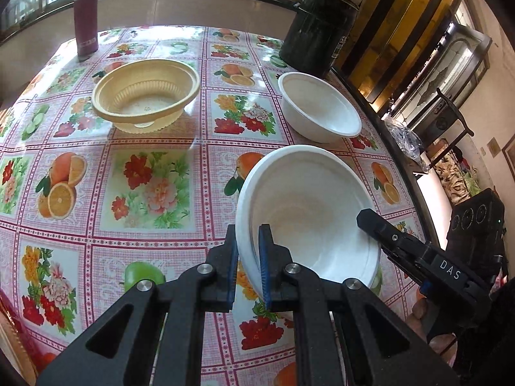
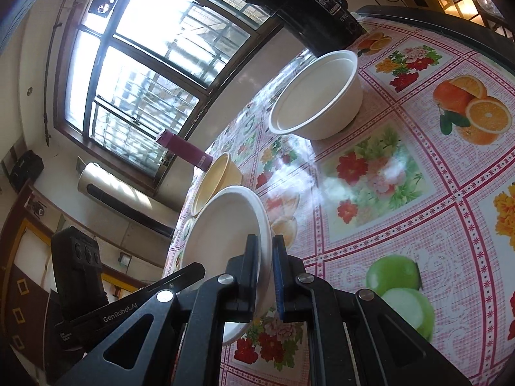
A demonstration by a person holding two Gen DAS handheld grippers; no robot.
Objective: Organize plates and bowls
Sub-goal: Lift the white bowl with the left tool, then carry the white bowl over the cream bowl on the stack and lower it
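White shallow paper plate (image 1: 309, 215), lower centre, is pinched on opposite rims by left gripper (image 1: 248, 257) and right gripper (image 2: 265, 276); keep it level toward the white bowl (image 1: 318, 106) at upper right.

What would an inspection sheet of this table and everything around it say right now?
Surface: table under a glossy fruit-and-flower oilcloth.
Job's things: white plate held tilted above the table; white bowl and ribbed yellow bowl standing upright and apart.
Clutter: maroon flask and black canister at the table's far edge.
Grippers: left gripper shut on the plate's rim; right gripper shut on the opposite rim.
Cables: dark wires on the wall beyond the canister, in the right wrist view.
Surroundings: barred window, white cylinder appliance, dark wooden chair, crumpled plastic bag.
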